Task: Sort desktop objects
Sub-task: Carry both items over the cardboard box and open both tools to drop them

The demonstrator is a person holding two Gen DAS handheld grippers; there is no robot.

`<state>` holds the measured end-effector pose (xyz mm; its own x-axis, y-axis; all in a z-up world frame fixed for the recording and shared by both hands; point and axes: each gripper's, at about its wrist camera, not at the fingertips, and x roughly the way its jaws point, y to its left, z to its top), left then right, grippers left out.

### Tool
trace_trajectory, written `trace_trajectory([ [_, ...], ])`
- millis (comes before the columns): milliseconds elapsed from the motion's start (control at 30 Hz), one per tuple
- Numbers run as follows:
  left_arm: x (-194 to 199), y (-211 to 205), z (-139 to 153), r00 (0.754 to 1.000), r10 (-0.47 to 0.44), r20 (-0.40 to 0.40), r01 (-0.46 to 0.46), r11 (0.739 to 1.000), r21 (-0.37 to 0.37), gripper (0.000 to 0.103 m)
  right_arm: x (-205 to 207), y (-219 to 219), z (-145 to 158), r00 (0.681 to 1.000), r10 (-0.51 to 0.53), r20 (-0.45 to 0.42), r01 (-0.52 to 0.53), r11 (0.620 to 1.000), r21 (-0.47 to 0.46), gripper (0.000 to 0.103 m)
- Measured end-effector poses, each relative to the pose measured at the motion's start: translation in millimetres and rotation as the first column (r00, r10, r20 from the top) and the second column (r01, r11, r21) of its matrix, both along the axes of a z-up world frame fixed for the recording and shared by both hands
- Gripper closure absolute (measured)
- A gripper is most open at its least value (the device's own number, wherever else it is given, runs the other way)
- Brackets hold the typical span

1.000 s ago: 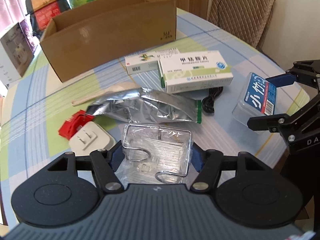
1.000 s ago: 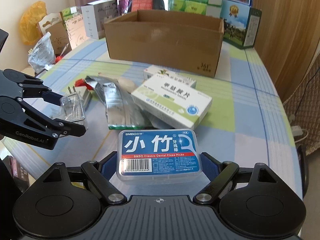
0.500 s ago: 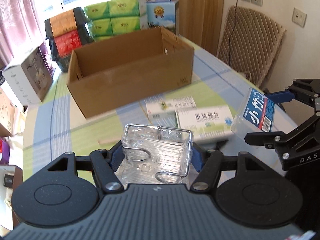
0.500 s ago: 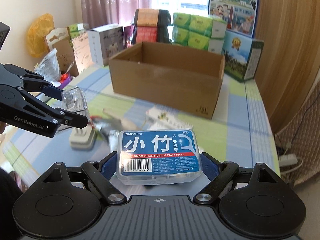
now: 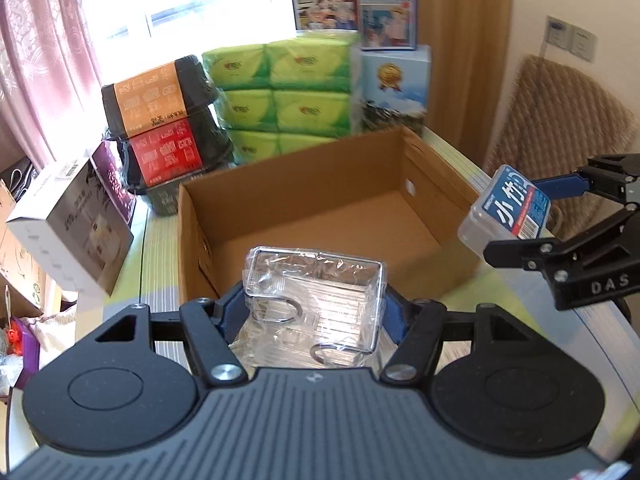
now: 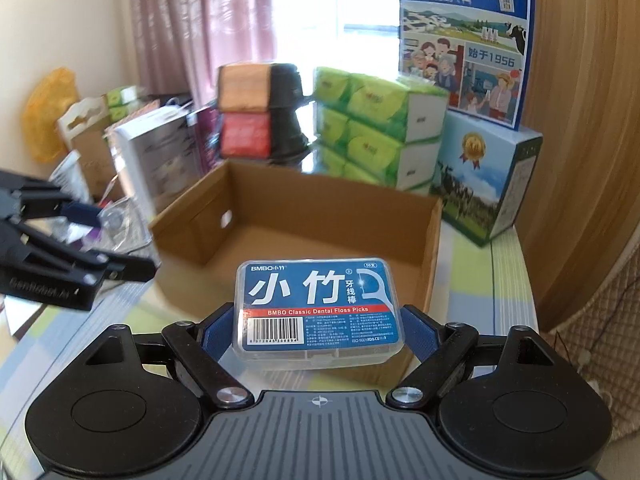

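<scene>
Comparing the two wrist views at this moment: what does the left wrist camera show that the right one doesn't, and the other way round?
Only the left wrist view shows the quilted chair back, the wall sockets and the wire-framed clear packet up close in the left gripper.

Only the right wrist view shows the yellow bag and the floss box label face-on in the right gripper.

Both show the open cardboard box, the green tissue packs and the milk carton.
</scene>
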<state>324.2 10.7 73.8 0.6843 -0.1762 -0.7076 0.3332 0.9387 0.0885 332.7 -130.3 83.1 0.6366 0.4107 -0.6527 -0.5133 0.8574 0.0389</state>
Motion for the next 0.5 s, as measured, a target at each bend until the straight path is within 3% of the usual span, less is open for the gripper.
trace_trajectory([
  [200,62,0,-17,0.999,0.027,-0.044,-0.029,0.998,-0.053,0.041,61,11,-14,0.997,-0.065,-0.035,0.065,0.998,0.001,0.019],
  [500,110,-2,-51,0.993,0.046,-0.107,-0.056,0.994,-0.089,0.04,97,26,-46,0.992,-0.073,-0.099,0.07,0.997,-0.031,0.019],
])
